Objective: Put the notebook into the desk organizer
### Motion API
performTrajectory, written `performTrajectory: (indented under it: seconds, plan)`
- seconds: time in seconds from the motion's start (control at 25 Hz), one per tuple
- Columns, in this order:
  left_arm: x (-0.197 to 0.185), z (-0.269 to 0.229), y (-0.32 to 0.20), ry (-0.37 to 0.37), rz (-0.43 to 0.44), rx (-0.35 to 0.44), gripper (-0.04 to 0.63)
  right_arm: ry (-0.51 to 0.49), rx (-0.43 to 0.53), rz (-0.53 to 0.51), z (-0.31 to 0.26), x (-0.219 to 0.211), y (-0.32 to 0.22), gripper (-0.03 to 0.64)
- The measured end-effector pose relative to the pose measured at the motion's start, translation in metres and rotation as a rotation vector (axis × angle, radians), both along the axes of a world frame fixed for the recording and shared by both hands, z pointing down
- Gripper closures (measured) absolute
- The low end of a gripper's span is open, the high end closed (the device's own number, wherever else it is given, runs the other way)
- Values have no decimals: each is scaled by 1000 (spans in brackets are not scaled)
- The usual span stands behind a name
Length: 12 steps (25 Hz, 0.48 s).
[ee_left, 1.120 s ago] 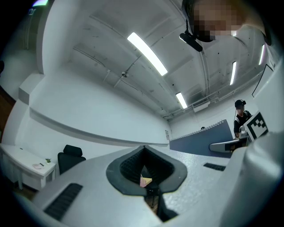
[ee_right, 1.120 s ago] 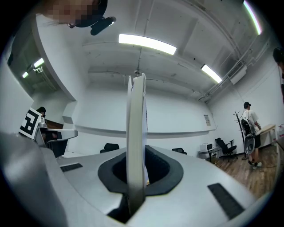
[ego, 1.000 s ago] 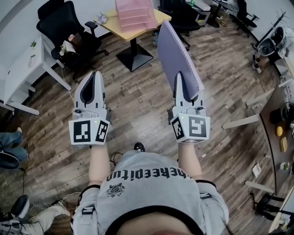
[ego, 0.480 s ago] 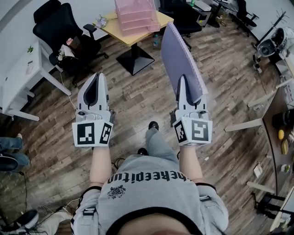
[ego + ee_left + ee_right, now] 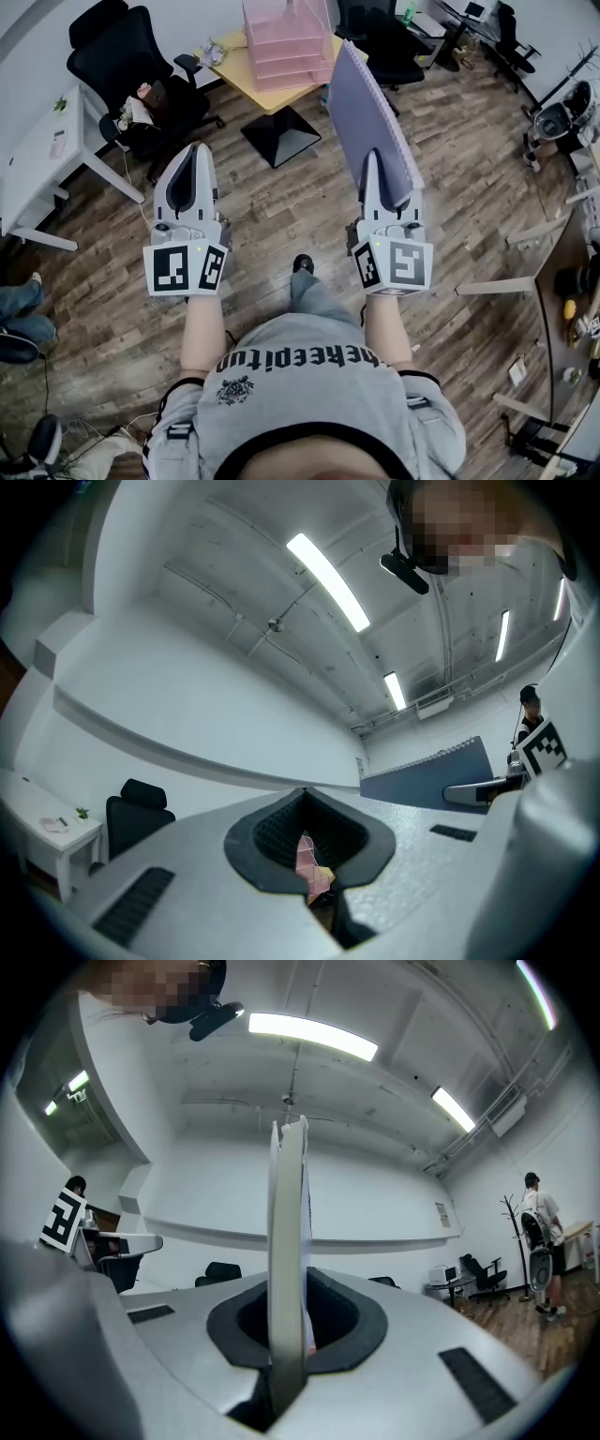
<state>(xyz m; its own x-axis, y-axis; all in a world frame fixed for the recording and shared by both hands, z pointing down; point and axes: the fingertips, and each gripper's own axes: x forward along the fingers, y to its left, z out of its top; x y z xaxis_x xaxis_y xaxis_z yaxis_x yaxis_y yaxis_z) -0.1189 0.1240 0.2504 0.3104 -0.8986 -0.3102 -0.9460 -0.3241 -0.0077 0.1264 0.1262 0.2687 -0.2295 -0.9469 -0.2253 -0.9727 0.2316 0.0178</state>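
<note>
While the notebook (image 5: pixel 367 112) is clamped on edge between the jaws of the right gripper (image 5: pixel 371 159), it is held upright. Its near end is pinched deep inside the jaws and the rest of it reaches far beyond the jaw tips. In the right gripper view the notebook is seen as a thin pale strip rising straight from the middle of the jaws, with both jaws closed against it. A spiral binding is shown along its upper edge in the left gripper view, and its purple cover is turned toward the left gripper (image 5: pixel 195 150).

The jaws of the left gripper are closed with their tips touching, and nothing is held between them. Through the hollow behind those tips a sliver of pink is seen.

The desk organizer (image 5: pixel 286 37), a stack of pink trays, is set on a yellow table (image 5: pixel 234 66) well ahead of both pairs of jaws, roughly between the lines along which they point. No contact is made between it and the notebook.

A black office chair (image 5: pixel 122 56) is placed ahead of the left jaws and to their outer side. A wooden floor (image 5: pixel 281 216) is spread out below both grippers.
</note>
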Motion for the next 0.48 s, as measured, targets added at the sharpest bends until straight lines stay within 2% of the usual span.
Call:
performTrajectory:
  seconds: [0.48]
  plan:
    - [27,-16,-111,5,-40,17,592,-1,31,-81,-19,19,-126,585]
